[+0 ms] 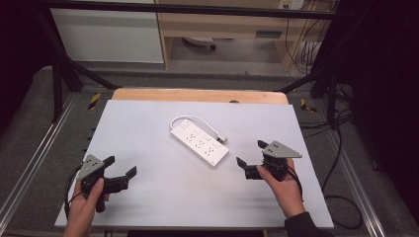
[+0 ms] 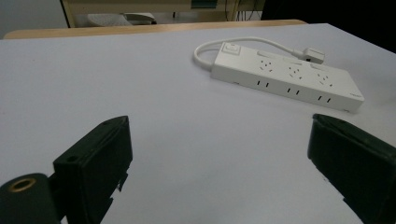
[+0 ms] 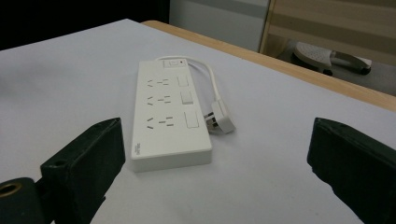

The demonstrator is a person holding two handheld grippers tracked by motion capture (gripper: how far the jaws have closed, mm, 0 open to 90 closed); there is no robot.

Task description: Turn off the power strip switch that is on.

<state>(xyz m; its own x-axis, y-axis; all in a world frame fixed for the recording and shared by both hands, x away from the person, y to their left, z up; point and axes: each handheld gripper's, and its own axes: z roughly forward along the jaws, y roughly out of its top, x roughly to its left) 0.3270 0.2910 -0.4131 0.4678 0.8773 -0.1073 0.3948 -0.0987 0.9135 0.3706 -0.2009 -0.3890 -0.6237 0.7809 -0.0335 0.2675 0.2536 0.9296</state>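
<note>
High view: power strip [image 1: 200,141] lies diagonally, cord end far-left; both tools [image 1: 120,173] [image 1: 249,159] released.

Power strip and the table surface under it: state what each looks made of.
Power strip: apparently white moulded plastic, smooth with a slight sheen, rounded edges. Cord: likely white rubbery sheath, bending in a loop. Table surface: matte pale sheet, material unclear; a wooden edge shows behind.

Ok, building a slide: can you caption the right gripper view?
Right gripper, jaws open, faces a white power strip lying flat on the white table, its plug alongside.
</note>
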